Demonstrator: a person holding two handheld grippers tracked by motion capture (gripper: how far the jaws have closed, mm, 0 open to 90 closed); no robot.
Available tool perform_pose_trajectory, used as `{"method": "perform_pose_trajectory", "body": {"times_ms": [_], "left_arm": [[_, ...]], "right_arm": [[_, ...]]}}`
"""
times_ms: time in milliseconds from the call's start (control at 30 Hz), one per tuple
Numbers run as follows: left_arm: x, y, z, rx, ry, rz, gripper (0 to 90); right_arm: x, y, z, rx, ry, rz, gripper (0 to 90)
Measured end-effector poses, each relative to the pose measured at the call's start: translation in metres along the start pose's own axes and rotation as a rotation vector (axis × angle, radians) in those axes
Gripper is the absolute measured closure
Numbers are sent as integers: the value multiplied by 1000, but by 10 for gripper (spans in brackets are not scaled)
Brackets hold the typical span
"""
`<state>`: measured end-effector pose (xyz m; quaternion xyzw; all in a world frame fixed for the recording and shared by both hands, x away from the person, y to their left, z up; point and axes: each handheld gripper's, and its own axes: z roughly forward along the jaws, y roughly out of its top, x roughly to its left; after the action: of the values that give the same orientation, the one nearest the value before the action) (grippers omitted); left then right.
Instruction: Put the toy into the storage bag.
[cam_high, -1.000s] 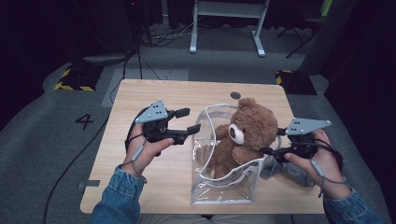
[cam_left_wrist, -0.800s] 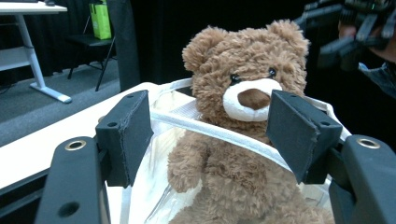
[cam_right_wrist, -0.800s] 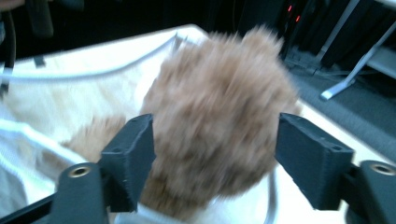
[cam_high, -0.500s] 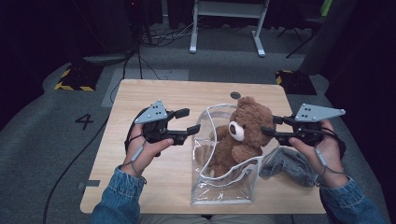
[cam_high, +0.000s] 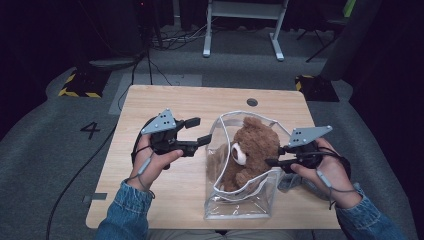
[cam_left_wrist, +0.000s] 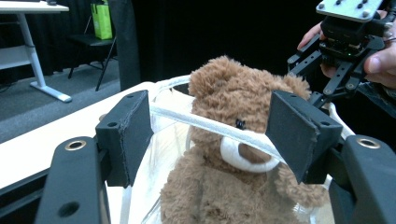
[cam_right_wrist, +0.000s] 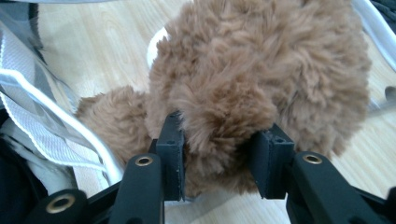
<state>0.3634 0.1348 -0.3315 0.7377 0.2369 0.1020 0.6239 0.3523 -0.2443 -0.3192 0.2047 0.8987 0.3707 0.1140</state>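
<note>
A brown teddy bear (cam_high: 252, 150) sits upright inside a clear plastic bag (cam_high: 240, 205) with a white zip rim, in the middle of the wooden table (cam_high: 150, 100). My left gripper (cam_high: 200, 131) hovers open just left of the bag's rim. In the left gripper view its wide-apart pads (cam_left_wrist: 126, 135) frame the bear (cam_left_wrist: 224, 186) and the bag's white rim (cam_left_wrist: 177, 114), touching neither. My right gripper (cam_high: 272, 162) reaches in from the right. In the right gripper view it (cam_right_wrist: 219, 158) is shut on a tuft of the bear's fur (cam_right_wrist: 224, 107), at the back of its head.
A dark grey bundle (cam_high: 300, 184) lies under my right hand by the table's right edge. A round cable hole (cam_high: 252, 102) sits at the table's far side. A white desk frame (cam_high: 240, 30) stands on the floor beyond.
My right gripper has moved up and left from beside the bag's right side onto the back of the bear's head. The left gripper has stayed where it was.
</note>
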Motion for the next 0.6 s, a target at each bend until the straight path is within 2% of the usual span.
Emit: {"method": "perform_pose_trajectory", "body": {"times_ms": [67, 133, 167, 200, 267, 300, 333, 433, 500, 567, 600], "left_arm": [[0, -1, 0, 8, -9, -1, 312], [1, -2, -2, 13, 7, 3, 312], [1, -2, -2, 13, 7, 3, 312], [1, -3, -4, 0, 16, -10, 312], [2, -3, -6, 15, 22, -1, 312], [2, -4, -6, 3, 28, -5, 312], [1, -6, -8, 18, 37, -4, 312], [0, -8, -11, 28, 41, -7, 312], [-1, -11, -19, 37, 73, 4, 311], [-1, -13, -22, 42, 78, 4, 311], [-2, -15, -28, 46, 94, 2, 310]], "right_arm": [[-5, -5, -5, -14, -17, 30, 594], [-11, -10, -14, -71, -64, 49, 515], [-11, -10, -14, -71, -64, 49, 515], [-12, -12, -21, -96, -66, 68, 488], [-12, -13, -23, -117, -67, 69, 457], [-12, -14, -26, -131, -87, 69, 434], [-11, -15, -32, -158, -100, 68, 420], [-10, -17, -39, -184, -120, 59, 397], [-9, -21, -50, -214, -147, 61, 366], [-10, -23, -54, -223, -155, 67, 356], [-14, -29, -62, -236, -174, 82, 345]]}}
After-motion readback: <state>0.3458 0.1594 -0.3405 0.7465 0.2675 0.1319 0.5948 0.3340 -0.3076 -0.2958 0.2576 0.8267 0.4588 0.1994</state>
